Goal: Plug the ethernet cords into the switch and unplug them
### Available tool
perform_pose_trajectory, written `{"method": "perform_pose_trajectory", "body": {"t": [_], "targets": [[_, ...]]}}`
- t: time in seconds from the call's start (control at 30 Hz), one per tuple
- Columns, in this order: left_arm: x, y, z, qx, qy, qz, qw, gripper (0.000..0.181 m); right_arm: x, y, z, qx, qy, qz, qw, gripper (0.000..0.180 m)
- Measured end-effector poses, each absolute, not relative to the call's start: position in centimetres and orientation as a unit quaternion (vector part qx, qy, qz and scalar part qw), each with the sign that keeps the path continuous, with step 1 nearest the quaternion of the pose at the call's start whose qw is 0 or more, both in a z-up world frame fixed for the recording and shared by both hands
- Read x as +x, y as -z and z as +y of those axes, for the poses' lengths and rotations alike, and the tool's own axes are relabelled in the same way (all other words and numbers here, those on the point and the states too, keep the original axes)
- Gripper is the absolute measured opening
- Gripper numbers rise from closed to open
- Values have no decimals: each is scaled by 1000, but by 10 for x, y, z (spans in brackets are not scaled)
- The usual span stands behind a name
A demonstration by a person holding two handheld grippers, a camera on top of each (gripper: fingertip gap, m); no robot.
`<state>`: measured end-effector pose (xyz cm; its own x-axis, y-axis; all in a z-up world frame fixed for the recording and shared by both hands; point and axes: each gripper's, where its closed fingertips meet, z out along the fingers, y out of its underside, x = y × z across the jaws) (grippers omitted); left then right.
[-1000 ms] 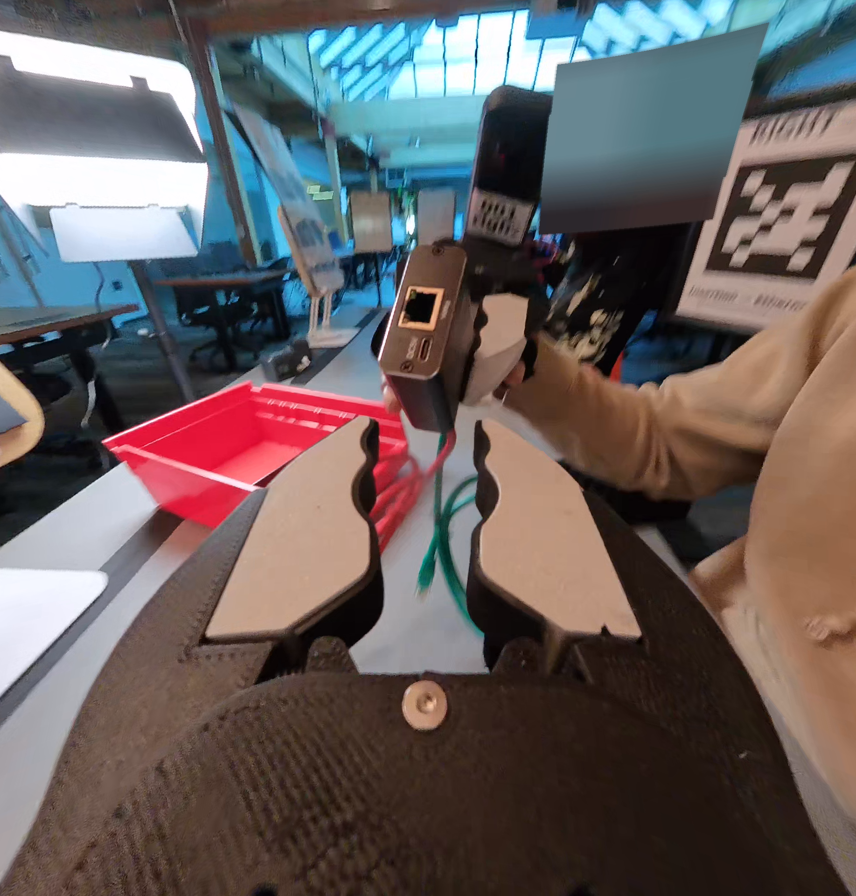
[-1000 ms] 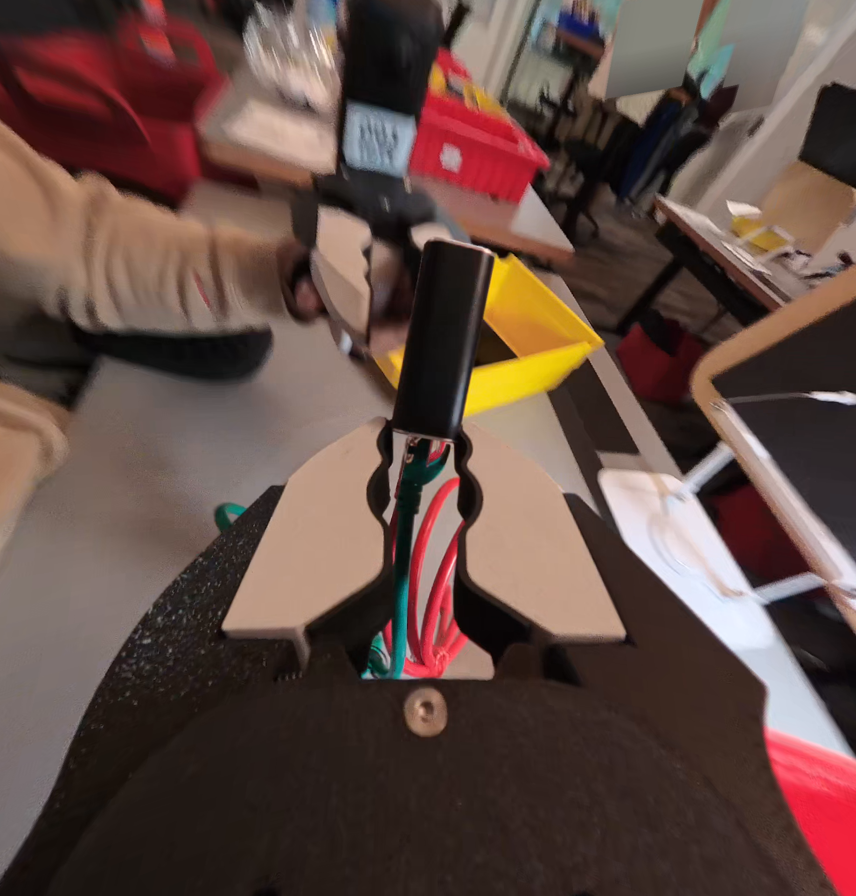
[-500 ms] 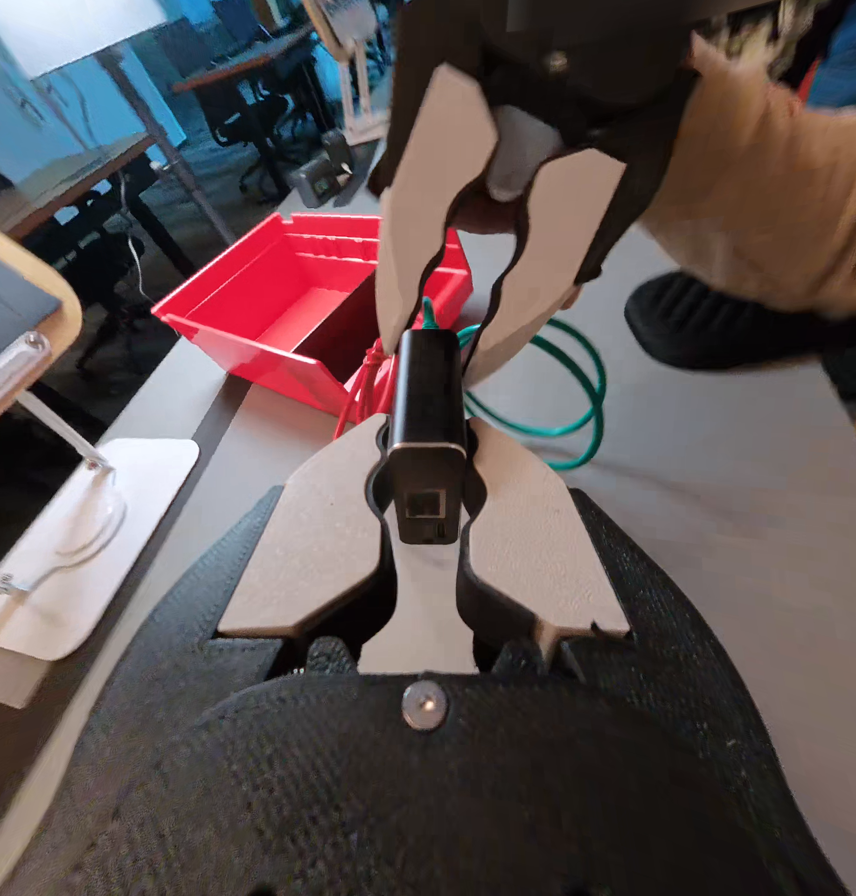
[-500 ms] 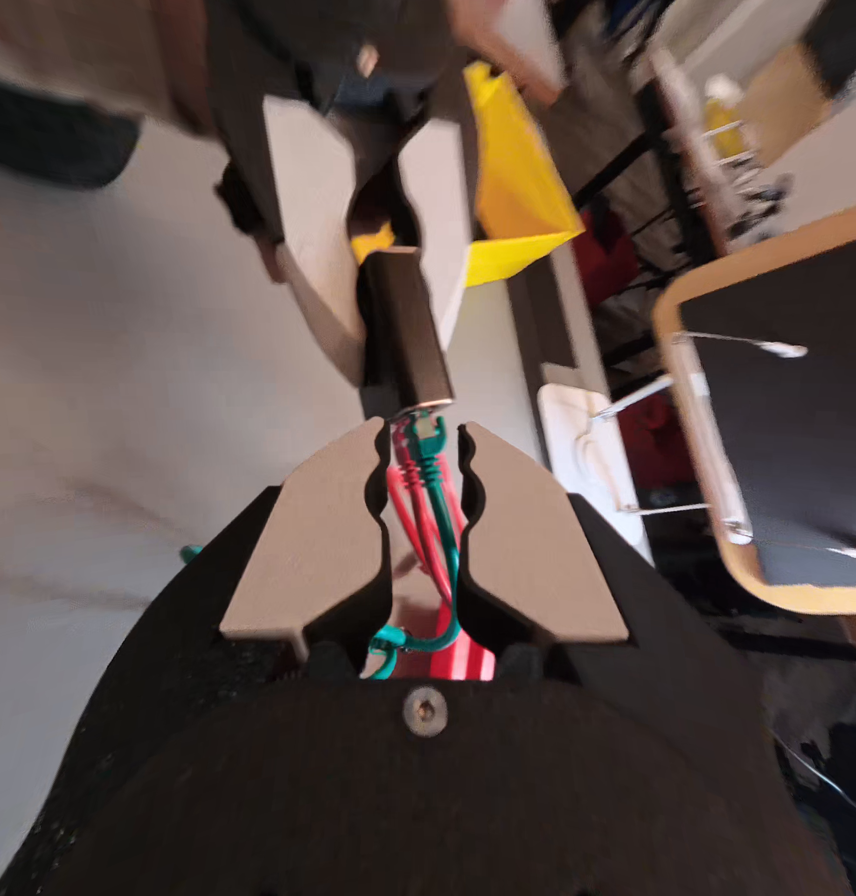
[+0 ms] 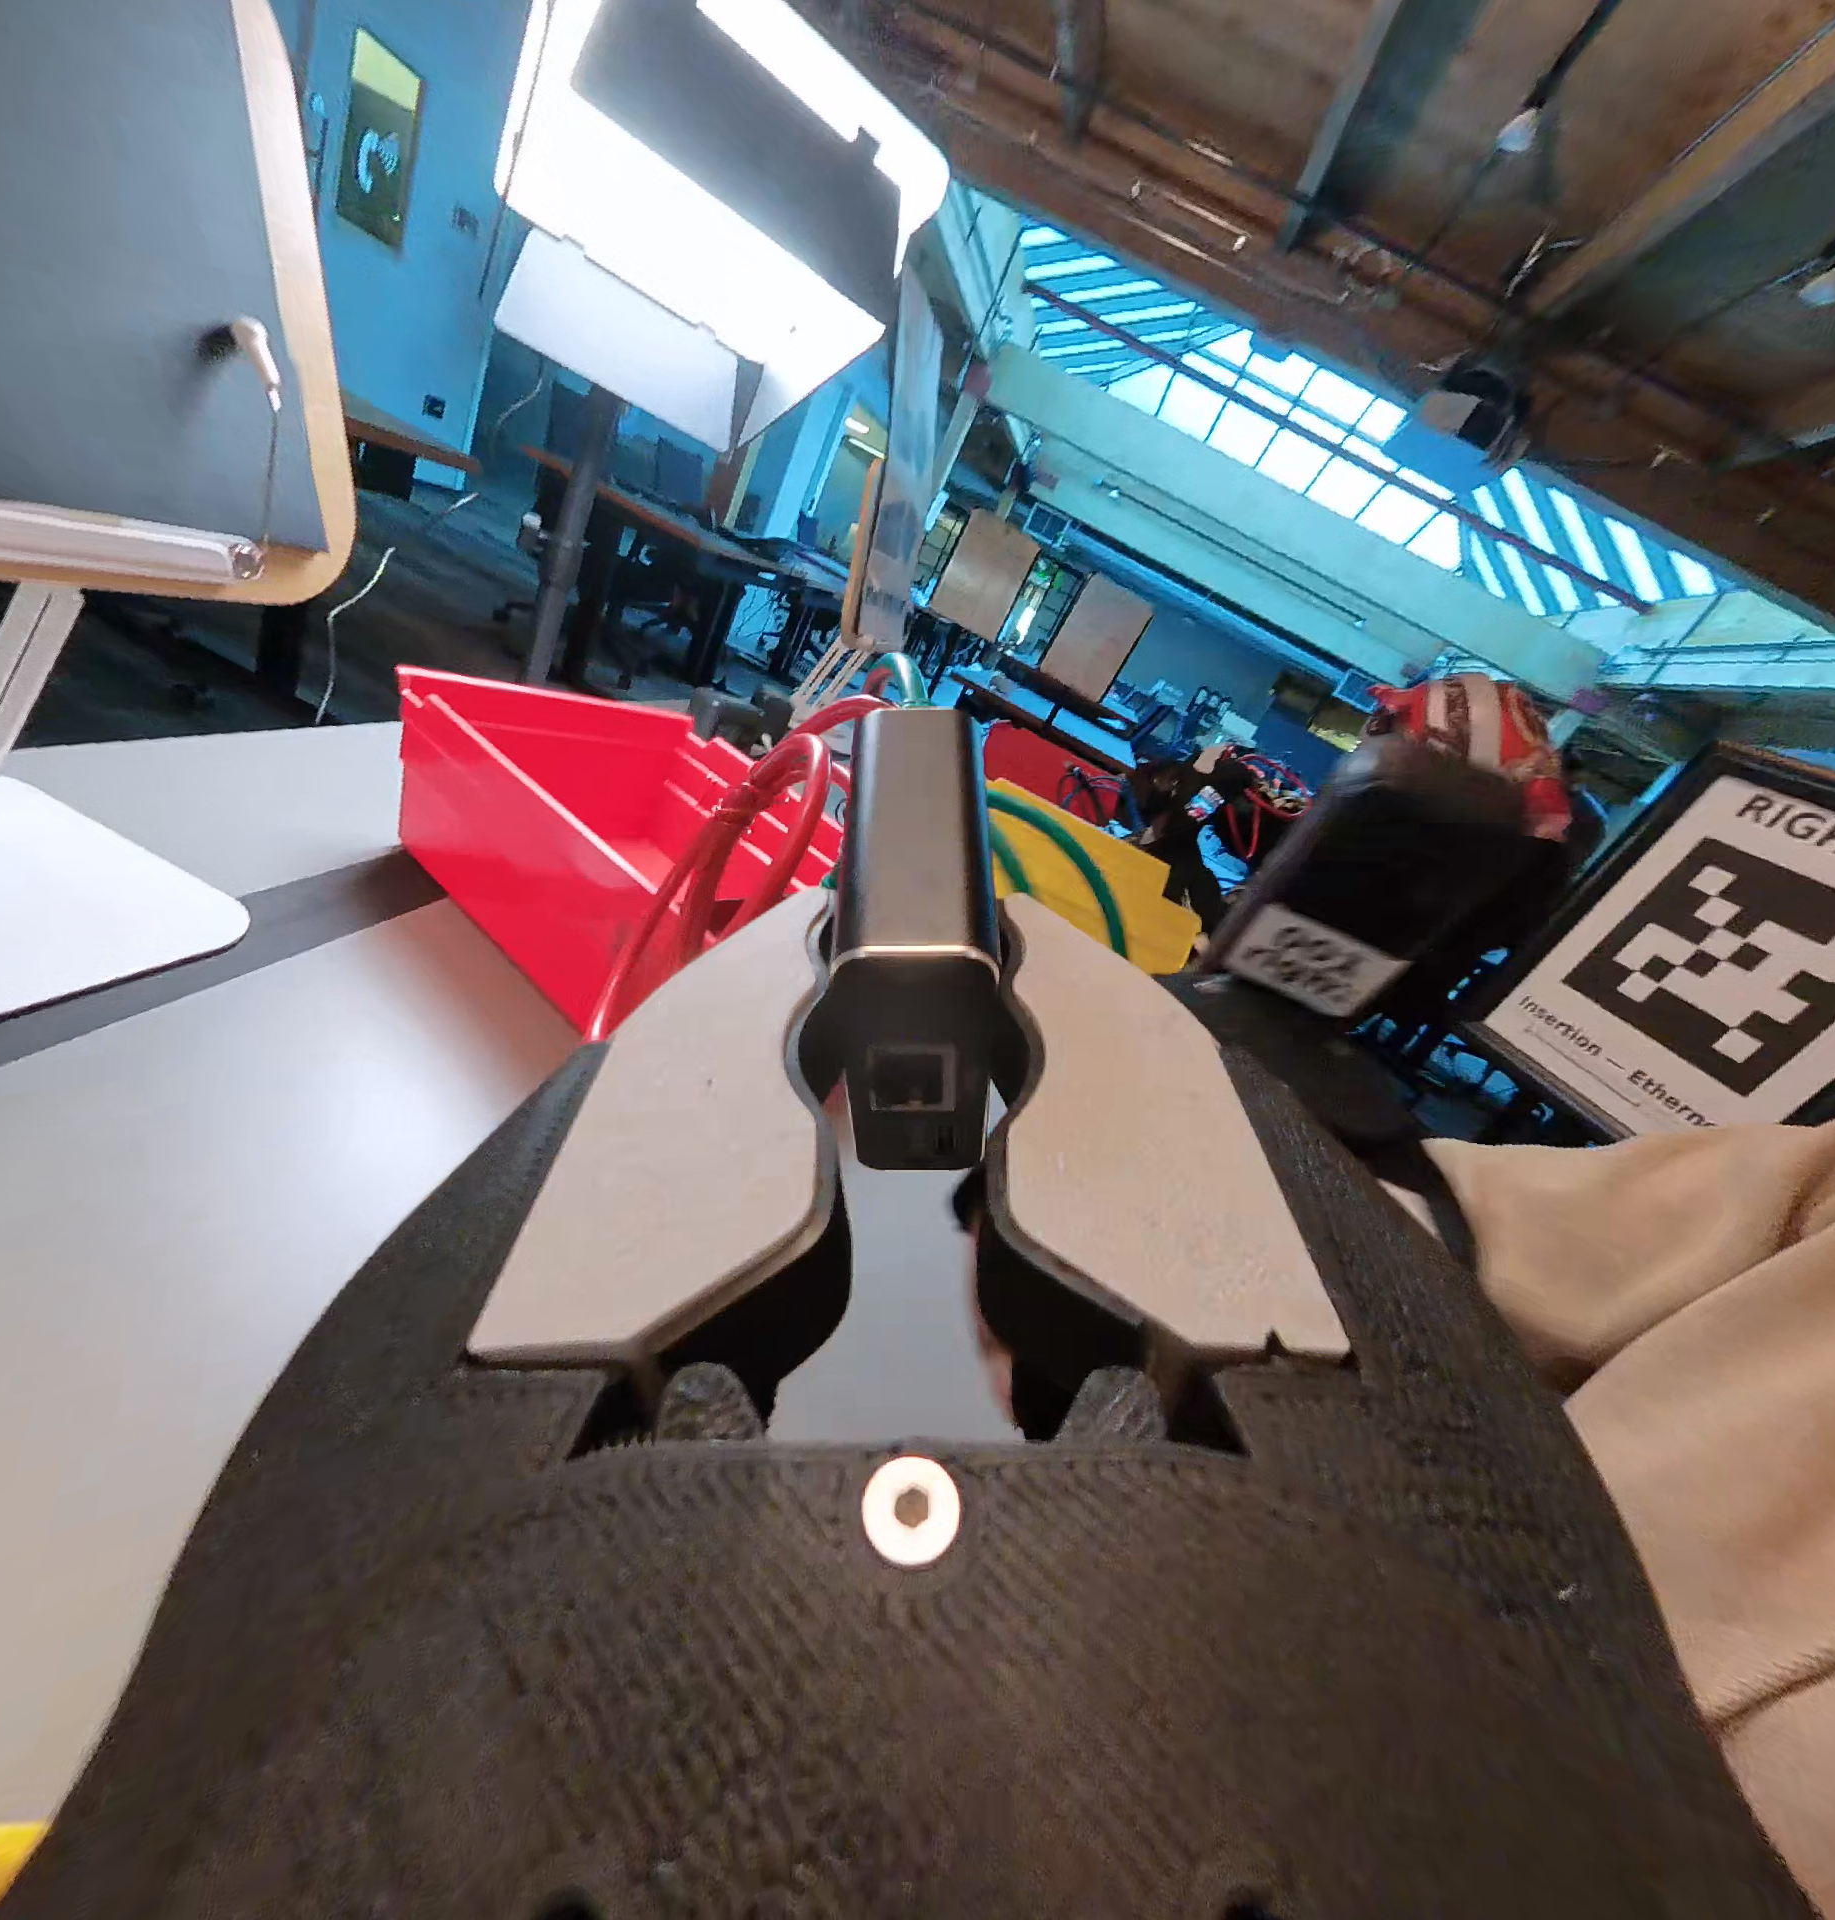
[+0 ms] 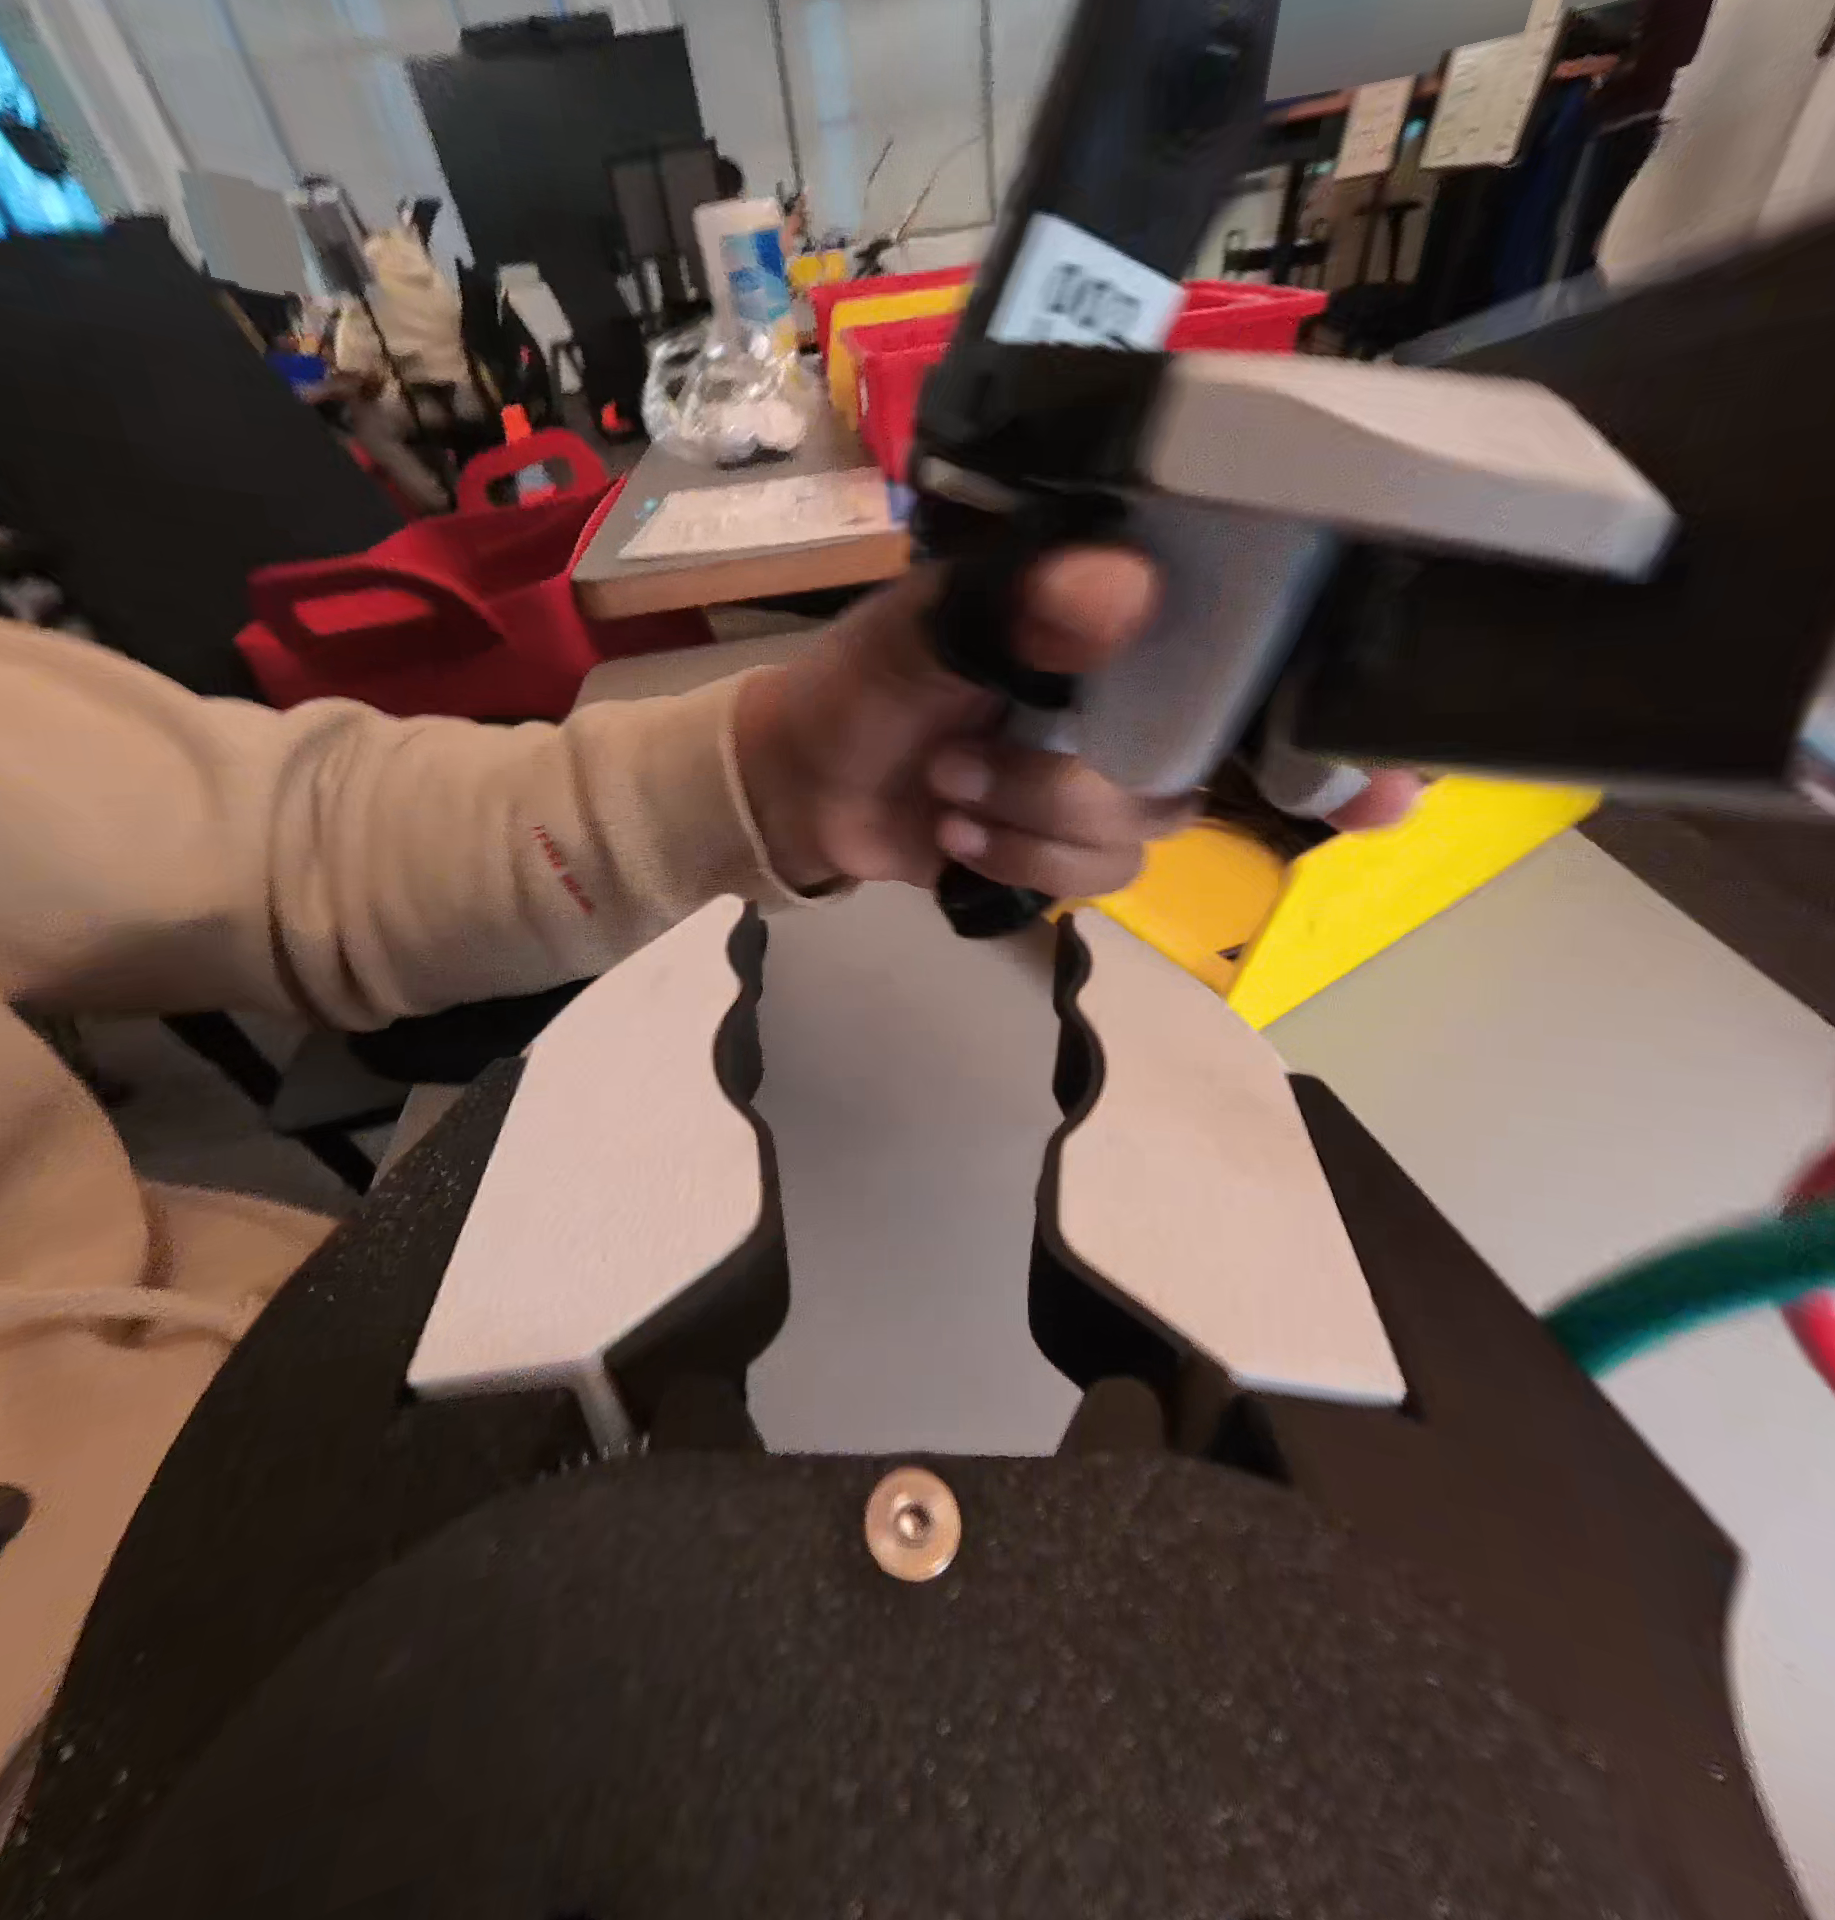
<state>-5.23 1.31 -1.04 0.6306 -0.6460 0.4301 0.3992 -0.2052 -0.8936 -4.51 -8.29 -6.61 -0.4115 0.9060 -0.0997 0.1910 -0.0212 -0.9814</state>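
My left gripper [image 5: 913, 920] is shut on the switch [image 5: 913, 935], a small black box held above the grey table [image 5: 217, 1195]. Its empty port [image 5: 908, 1081] faces the camera. A red cord [image 5: 726, 862] and a green cord [image 5: 1074, 873] run from its far end. My right gripper [image 6: 908, 925] is open and empty over the table. In the right wrist view, a hand [image 6: 892, 748] holds the left gripper [image 6: 1308, 499] close ahead, and both the green cord [image 6: 1723, 1278] and the red cord [image 6: 1827, 1351] cross the right edge. The switch is hidden there.
A red bin [image 5: 560, 821] and a yellow bin [image 5: 1152, 904] sit on the table beyond the switch; the yellow bin also shows in the right wrist view [image 6: 1391, 894]. A white stand base [image 5: 61, 914] lies at left. A marker sign [image 5: 1702, 956] stands at right. A tan sleeve [image 6: 373, 852] is at left.
The switch passed from my right gripper to my left: the left closed on it, the right opened and drew back. The left then tilted upward with the switch.
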Motion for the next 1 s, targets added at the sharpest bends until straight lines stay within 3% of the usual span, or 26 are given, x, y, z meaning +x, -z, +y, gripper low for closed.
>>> {"method": "perform_pose_trajectory", "body": {"t": [0.2, 0.6, 0.7, 1.0], "targets": [[-29, 2, 1, -654, 412, 154, 616, 25, -32, 26, -31, -451, -663, -496, 333, 58], [0, 22, -12, -707, 391, 236, 539, 26, -17, 9, -19, -417, -703, -472, 329, 41], [2, 23, -12, -707, 381, 244, 544, 25, -16, 8, -14, -417, -705, -464, 337, 27], [-2, 15, -20, -684, 362, 279, 569, 34, 1, -17, -3, -385, -701, -440, 409, 26]]}}
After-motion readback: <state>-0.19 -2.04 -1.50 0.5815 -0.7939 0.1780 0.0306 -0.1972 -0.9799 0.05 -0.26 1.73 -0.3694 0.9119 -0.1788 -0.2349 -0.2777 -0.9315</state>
